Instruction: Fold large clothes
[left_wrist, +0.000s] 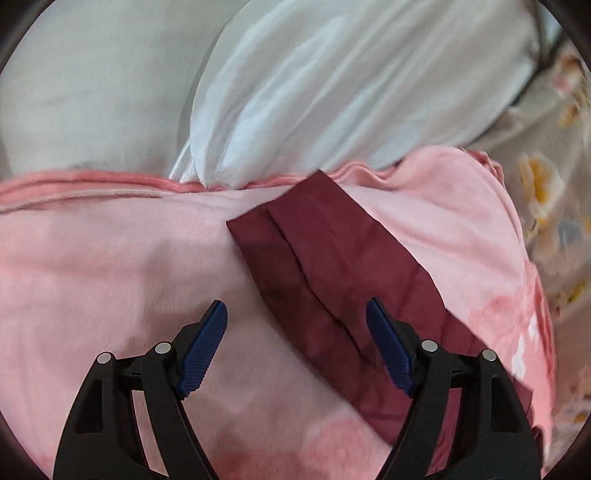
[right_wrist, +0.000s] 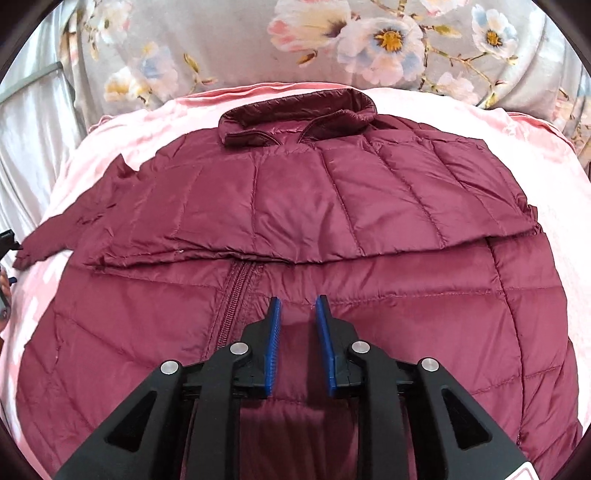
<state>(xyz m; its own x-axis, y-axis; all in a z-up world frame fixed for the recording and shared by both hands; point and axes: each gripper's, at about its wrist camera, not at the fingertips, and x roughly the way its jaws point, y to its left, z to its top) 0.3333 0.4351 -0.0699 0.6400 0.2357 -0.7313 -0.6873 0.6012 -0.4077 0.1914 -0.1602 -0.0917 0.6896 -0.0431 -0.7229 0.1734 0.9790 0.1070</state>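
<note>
Jacket (right_wrist: 295, 206) lies flat on the pink blanket (right_wrist: 546, 155) for folding, one sleeve (left_wrist: 332, 280) still stretched out. Left hand-held gripper (left_wrist: 295, 314) released above it; right hand-held gripper (right_wrist: 297, 306) slightly parted over the front, grasping nothing.

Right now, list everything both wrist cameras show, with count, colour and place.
quilted jacket: one, maroon, spread on the pink blanket, one sleeve folded across its chest, collar far from the camera
loose sleeve: one, maroon, lying flat on the pink blanket
pink blanket: one, pink, under the jacket
floral sheet: one, grey with flowers, beyond the blanket
white bedding: pale, bunched beyond the blanket's edge
left gripper: one, black with blue fingers, open above the sleeve
right gripper: one, black with blue fingers, slightly open over the jacket, holding nothing
</note>
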